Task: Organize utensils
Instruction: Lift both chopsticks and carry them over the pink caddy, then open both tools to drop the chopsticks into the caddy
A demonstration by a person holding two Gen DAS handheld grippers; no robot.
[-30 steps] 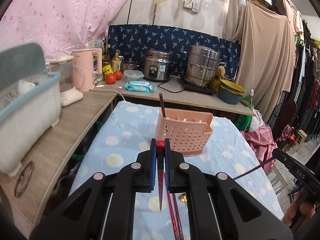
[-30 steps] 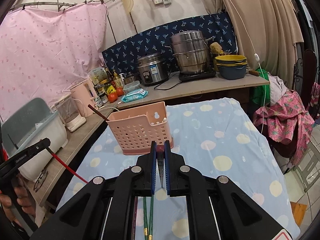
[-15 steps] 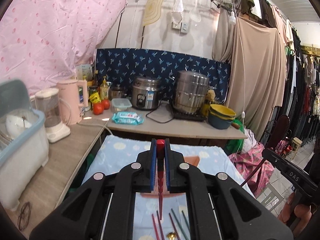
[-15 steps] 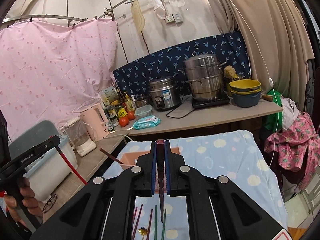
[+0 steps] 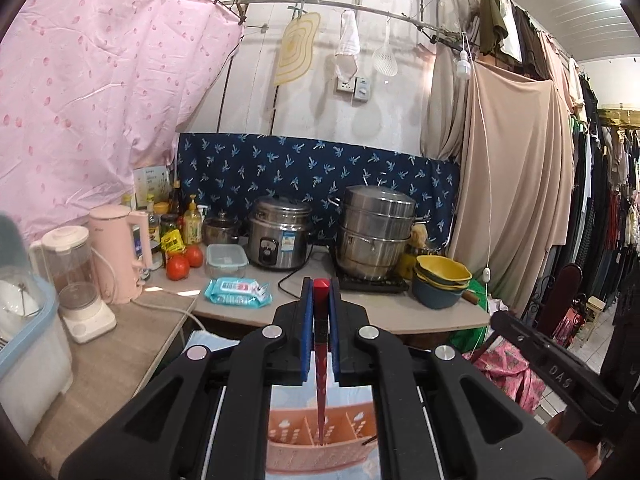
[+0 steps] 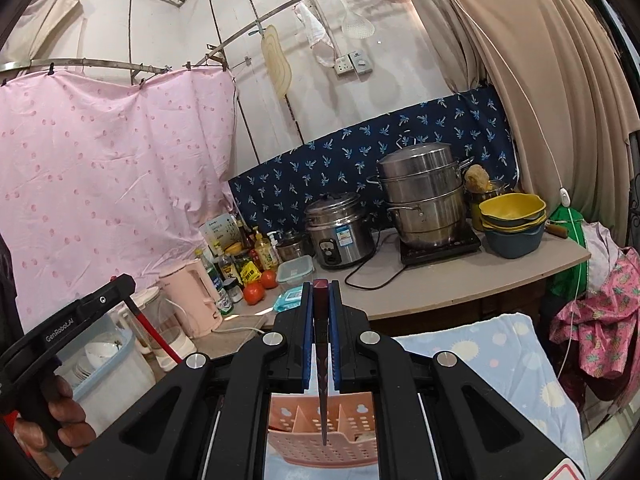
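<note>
Chopsticks are being held one in each gripper, above the pink caddy (image 5: 320, 446). The left gripper (image 5: 321, 292) is pinching a red chopstick (image 5: 320, 364) between its blue pads, which are sitting tight against the stick's sides. The stick's square top is poking out just past the fingertips and its thin tip is hanging down toward the caddy's divided compartments; whether the tip is inside a slot cannot be told. The gripper is pointing a little below level, toward the counter (image 5: 420, 316) behind the caddy, where a rice cooker (image 5: 278, 236) and a steamer pot (image 5: 376, 232) are standing.

The right gripper (image 6: 321, 292) is clamping a darker, maroon chopstick (image 6: 322, 364) in the same way, pads pressed on it, top end showing at the fingertips, point hanging over the caddy (image 6: 320, 432). It too is aiming slightly downward at the counter (image 6: 460, 284).

Seen from the right wrist, a person's hand (image 6: 60, 428) is gripping the left tool's handle at the caddy's left, and the red chopstick (image 6: 154, 336) is slanting down from its jaws. Seen from the left wrist, the right tool's black body is reaching in at the caddy's right. The caddy is standing on a blue dotted cloth (image 6: 500, 360).
</note>
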